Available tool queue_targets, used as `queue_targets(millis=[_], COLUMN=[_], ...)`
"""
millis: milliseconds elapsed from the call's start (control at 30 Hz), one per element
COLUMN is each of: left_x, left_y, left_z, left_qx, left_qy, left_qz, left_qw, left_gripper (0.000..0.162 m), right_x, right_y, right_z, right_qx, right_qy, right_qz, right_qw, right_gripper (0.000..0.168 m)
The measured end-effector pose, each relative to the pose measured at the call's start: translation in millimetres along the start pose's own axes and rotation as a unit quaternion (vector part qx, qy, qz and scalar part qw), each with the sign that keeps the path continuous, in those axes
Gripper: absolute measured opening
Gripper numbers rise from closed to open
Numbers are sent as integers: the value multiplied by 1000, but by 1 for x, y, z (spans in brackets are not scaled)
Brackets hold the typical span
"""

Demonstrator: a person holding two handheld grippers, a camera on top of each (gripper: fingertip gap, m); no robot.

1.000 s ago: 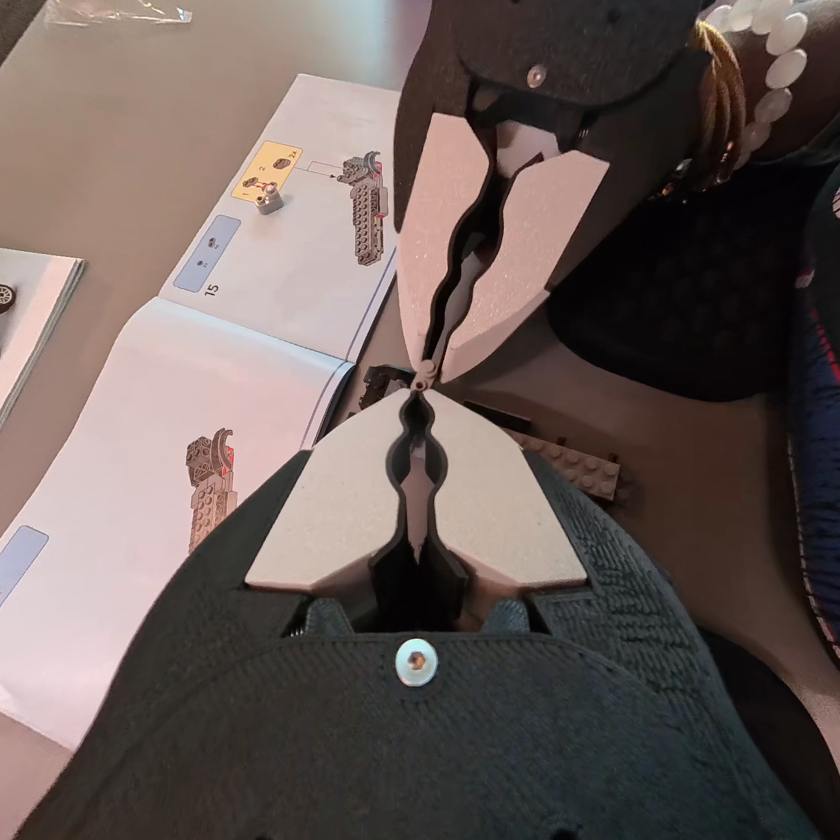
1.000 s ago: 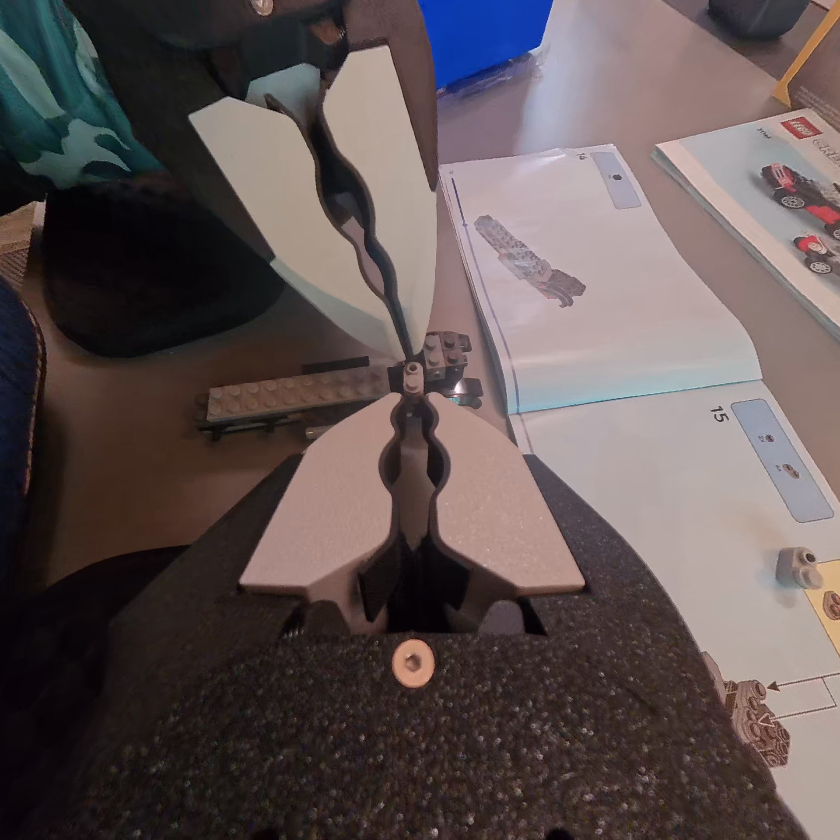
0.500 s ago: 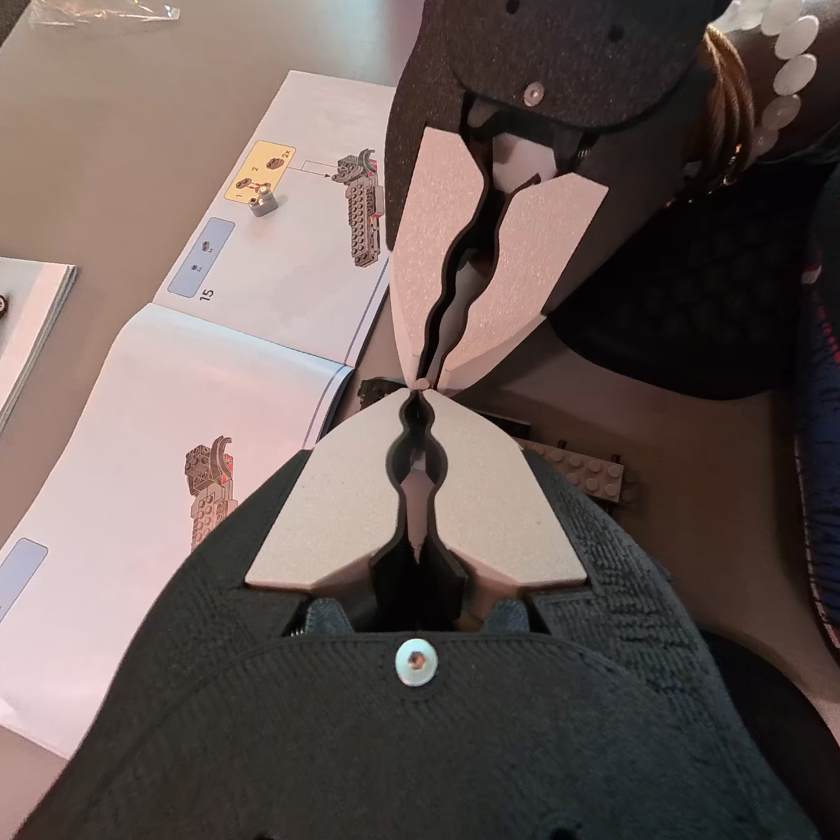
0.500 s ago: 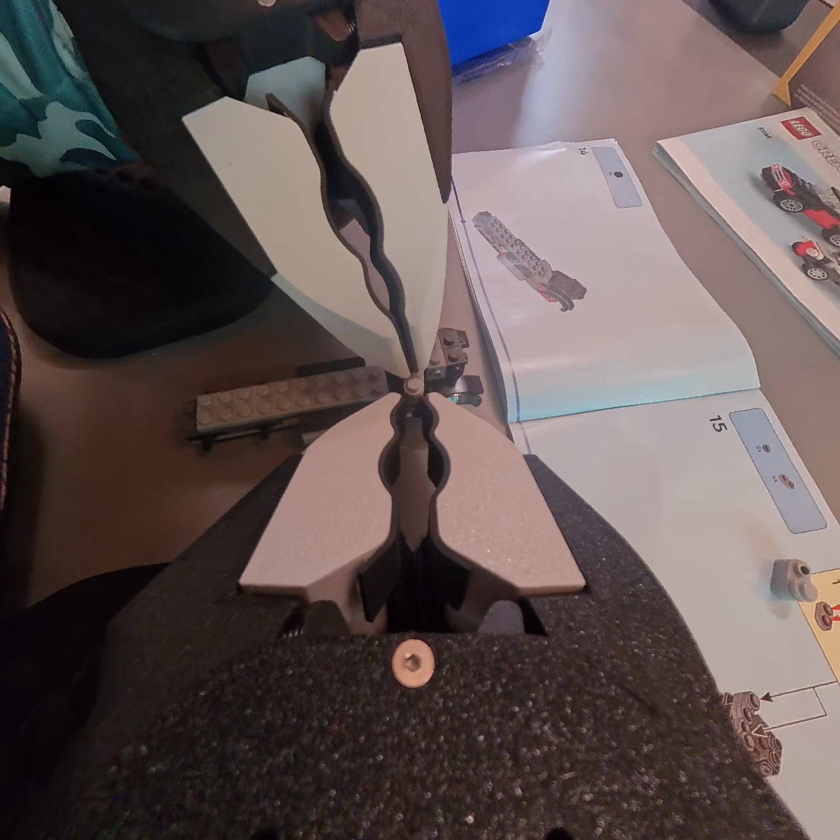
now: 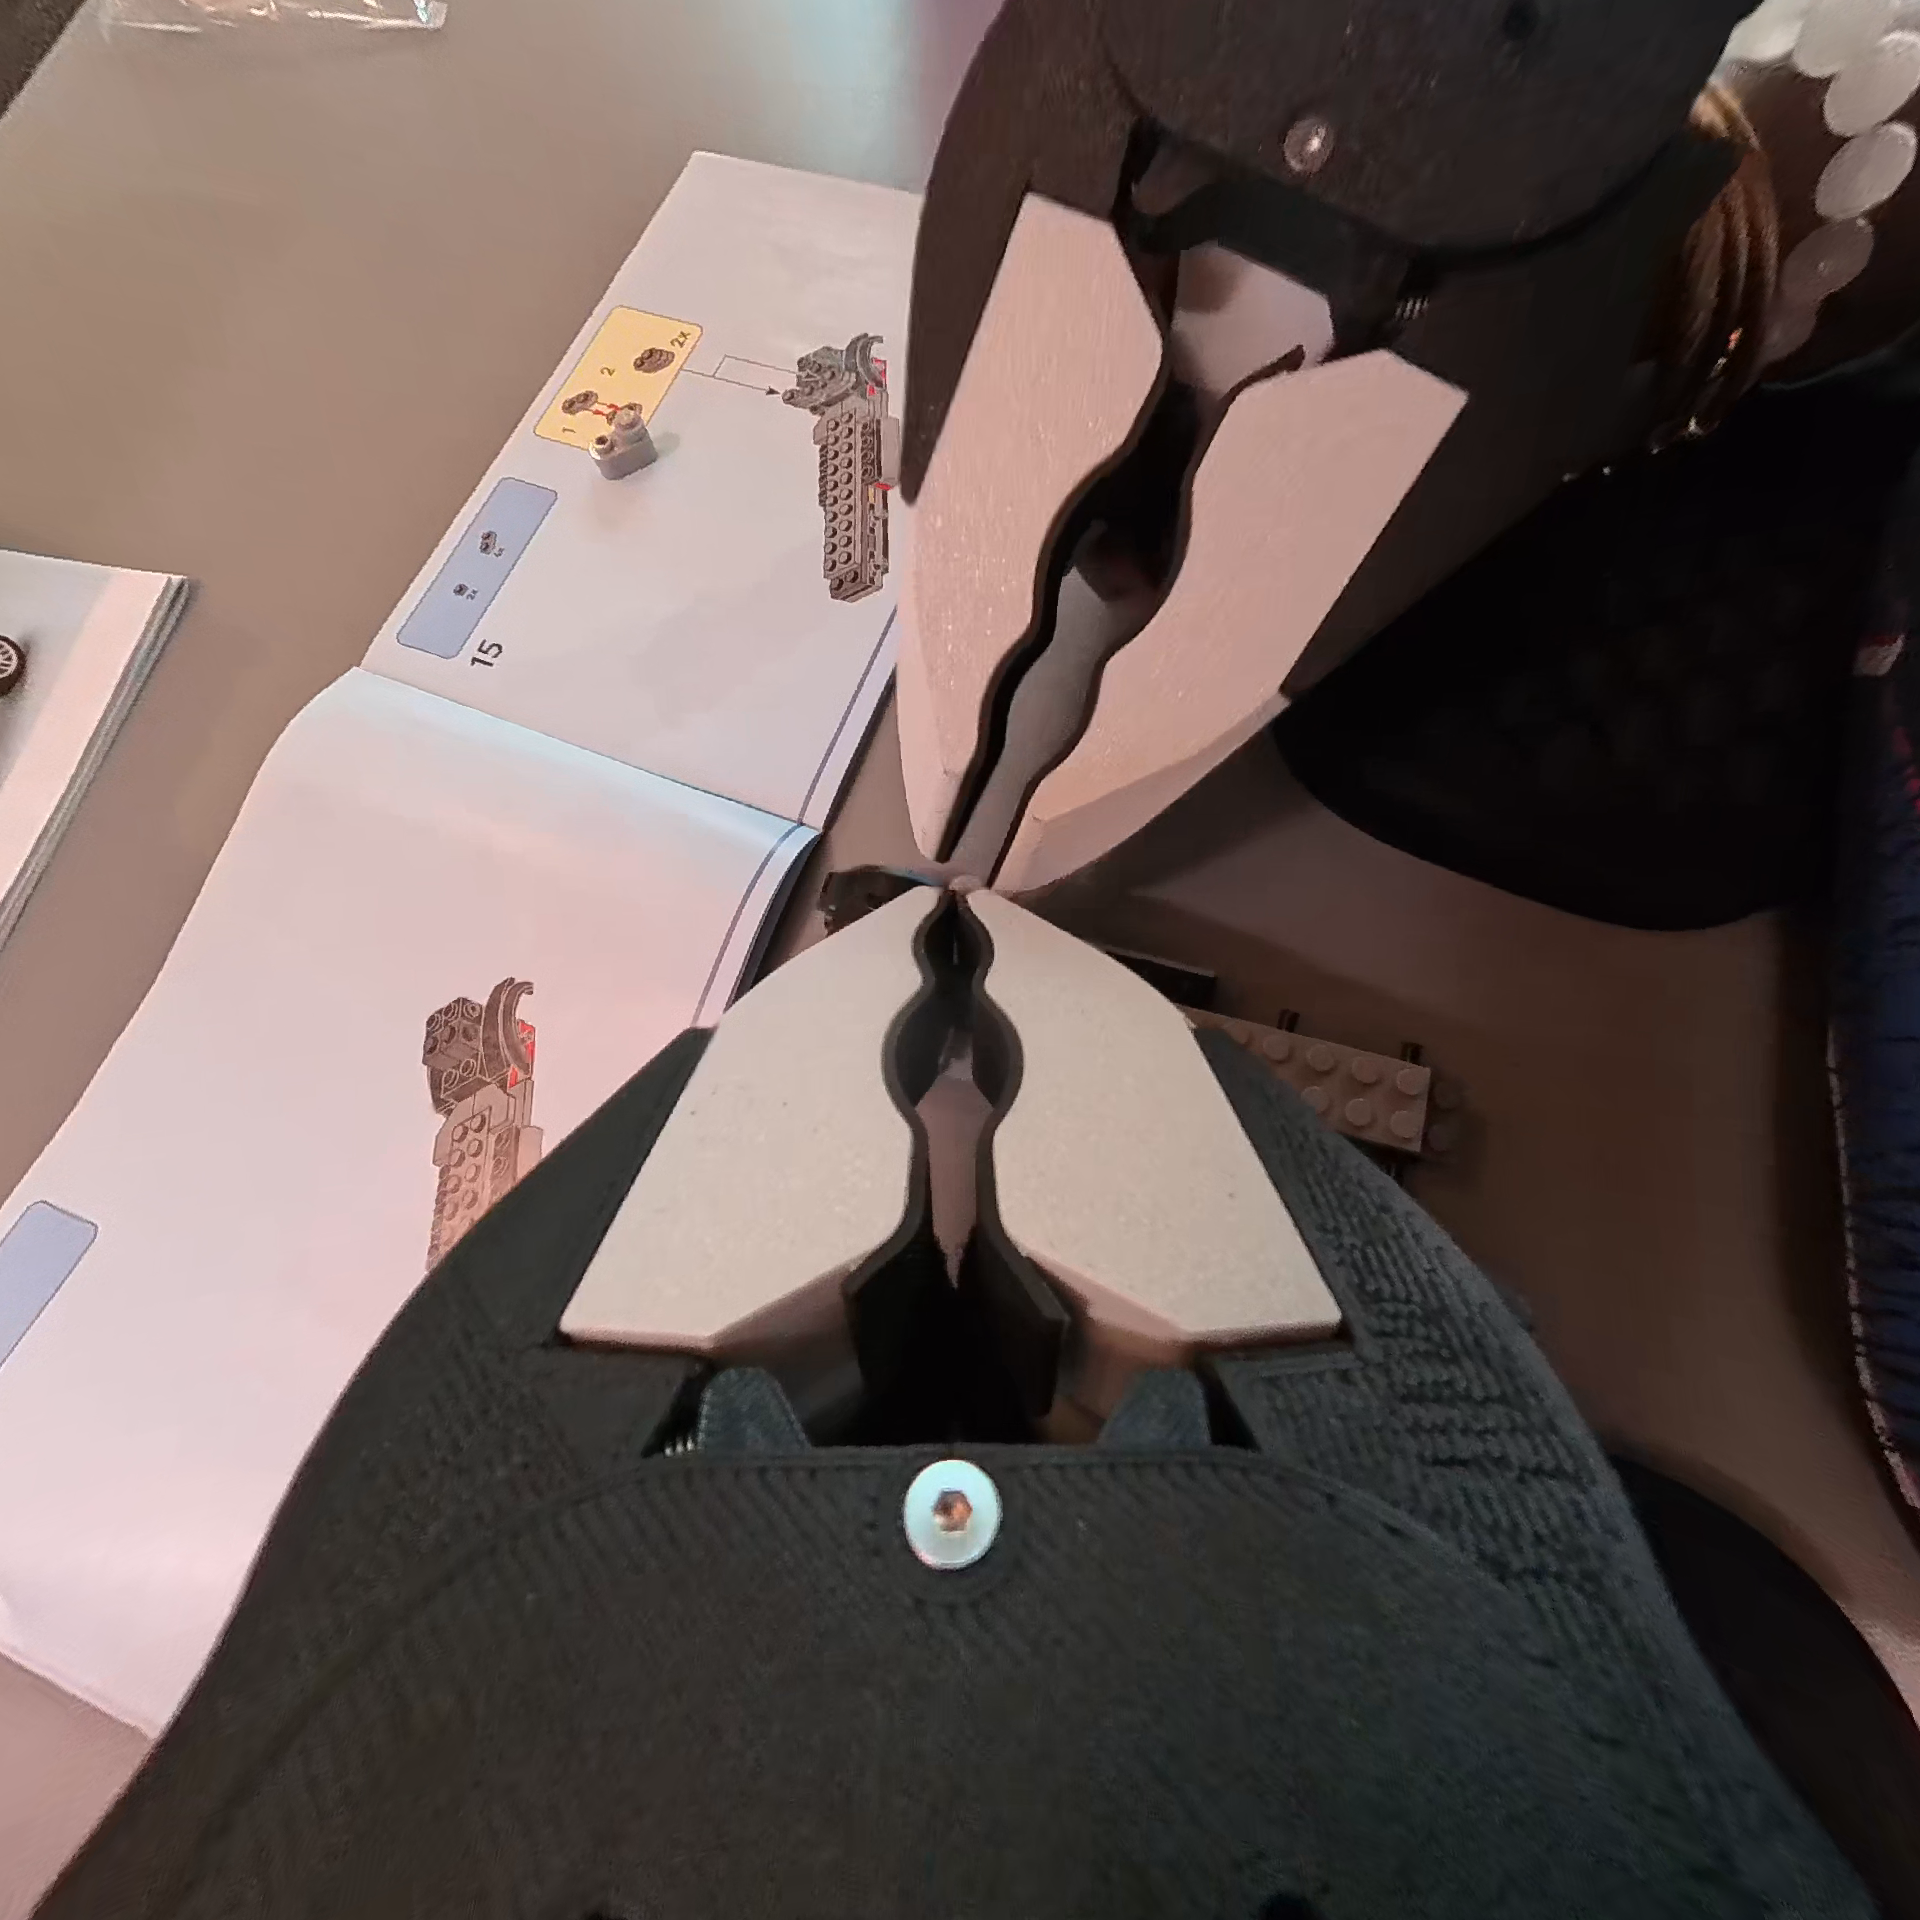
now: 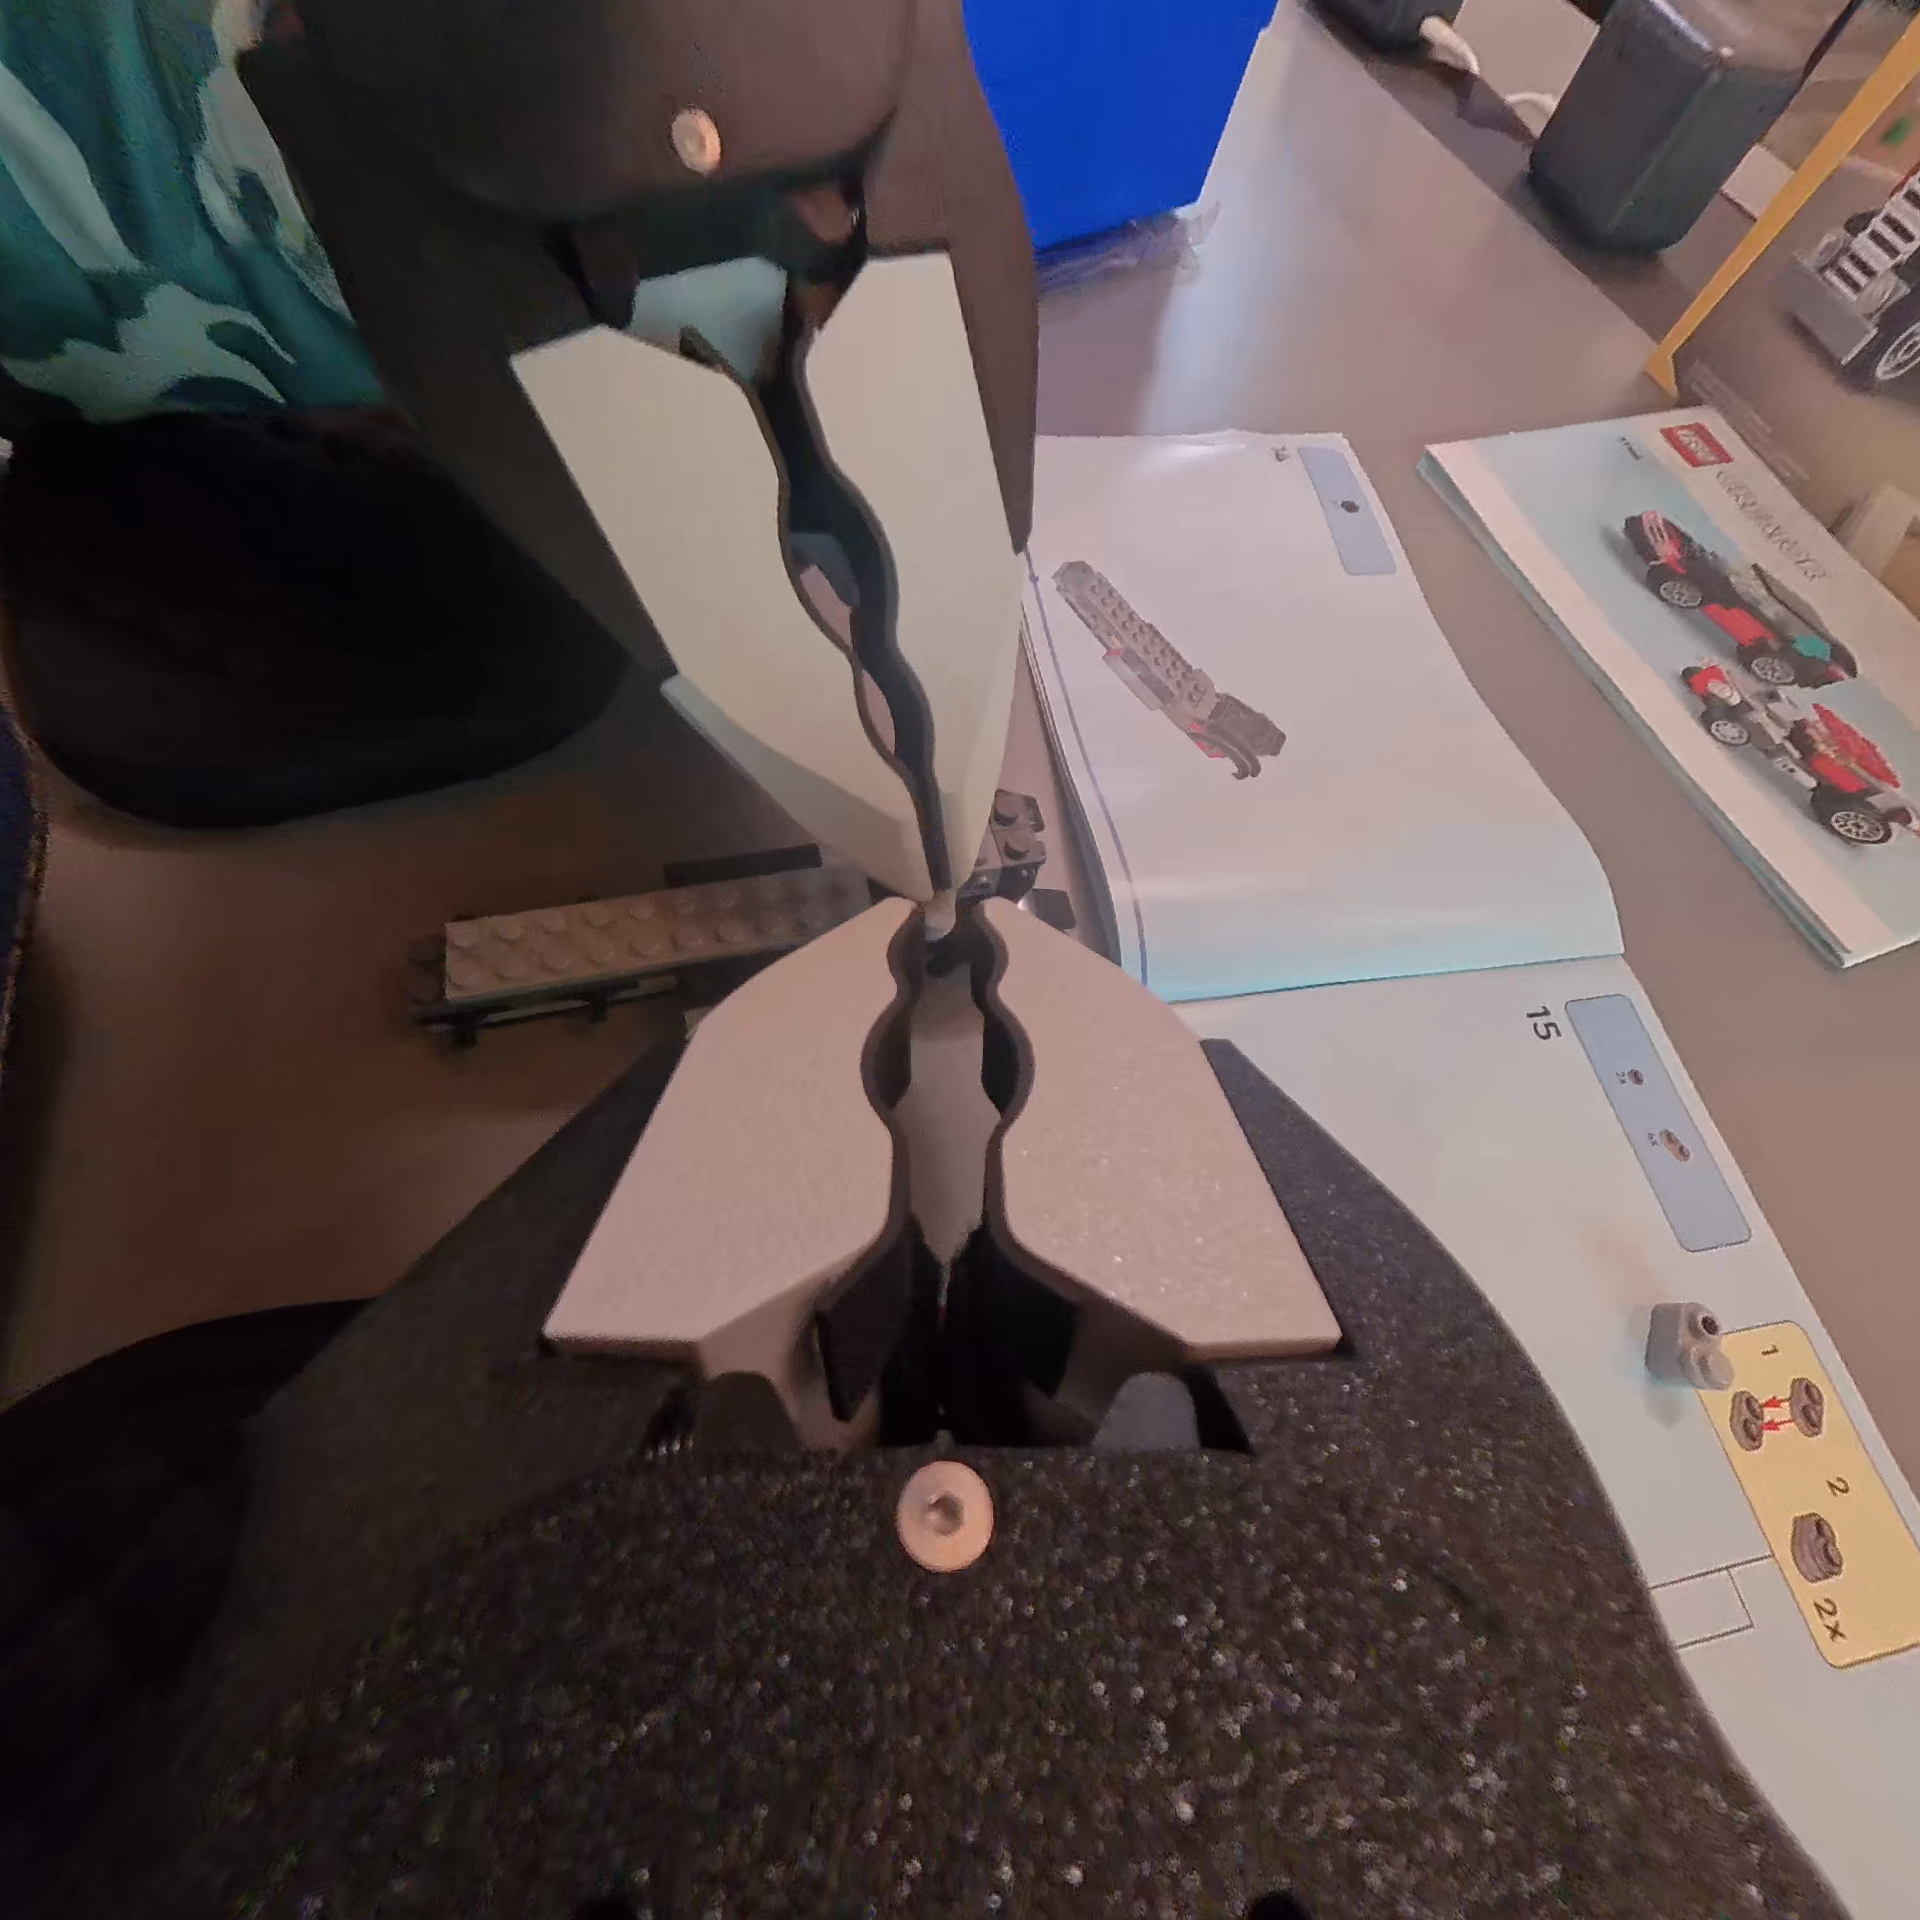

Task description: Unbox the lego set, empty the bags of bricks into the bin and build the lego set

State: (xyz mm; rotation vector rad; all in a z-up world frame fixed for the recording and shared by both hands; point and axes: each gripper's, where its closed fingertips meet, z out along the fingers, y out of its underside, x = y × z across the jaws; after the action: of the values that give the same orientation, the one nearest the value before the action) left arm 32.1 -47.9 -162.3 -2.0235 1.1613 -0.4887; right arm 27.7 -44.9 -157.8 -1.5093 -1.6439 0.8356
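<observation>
My left gripper [image 5: 951,902] and my right gripper [image 6: 940,920] meet tip to tip just above the table. Both are shut on a small grey round piece [image 6: 940,914] pinched where the tips touch. It shows only as a pale speck in the left wrist view [image 5: 962,883], and I cannot tell whether it is one piece or two. The right gripper [image 5: 966,868] comes in from above in the left wrist view, and the left gripper [image 6: 940,883] does so in the right wrist view. The long grey plate assembly [image 6: 644,935] lies on the table right behind the tips [image 5: 1340,1091].
The open manual [image 6: 1351,831] lies beside the grippers with a loose small grey brick [image 6: 1683,1340] on its page [image 5: 623,452]. A second booklet [image 6: 1714,644], the set's box [image 6: 1818,260], a blue bin [image 6: 1101,104] and a dark container [image 6: 1662,125] stand farther off.
The two grippers have pushed closer together tip to tip, so less of the small grey piece shows between them. Both stay shut. The plate assembly has not moved.
</observation>
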Motion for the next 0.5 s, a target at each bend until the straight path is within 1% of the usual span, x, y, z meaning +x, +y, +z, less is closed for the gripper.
queue_targets(millis=[167, 200, 267, 333, 433, 500], left_x=[-1, -2, -2, -3, -2, -3], left_y=[1, 1, 2, 2, 2, 3], left_z=[0, -1, -1, -1, -2, -2], left_qx=[4, 7, 13, 19, 24, 25], left_qy=[1, 1, 2, 2, 4, 2], left_qz=[-8, -13, -22, -28, -33, -35], left_qw=[1000, 1000, 1000, 999, 999, 999], left_gripper=[0, 0, 0, 0, 0, 0], right_x=[0, -1, -3, -4, -1, 0], right_y=[1, 2, 4, 4, 1, 1], right_z=[3, 4, 5, 7, 10, 11], right_qx=[-4, -8, -10, -10, -13, -18], right_qy=[-17, -19, -23, -25, -19, -21], right_qz=[4, 4, 8, 7, -9, -17], right_qw=[1000, 1000, 1000, 1000, 1000, 999], right_gripper=[4, 5, 13, 15, 8, 8])
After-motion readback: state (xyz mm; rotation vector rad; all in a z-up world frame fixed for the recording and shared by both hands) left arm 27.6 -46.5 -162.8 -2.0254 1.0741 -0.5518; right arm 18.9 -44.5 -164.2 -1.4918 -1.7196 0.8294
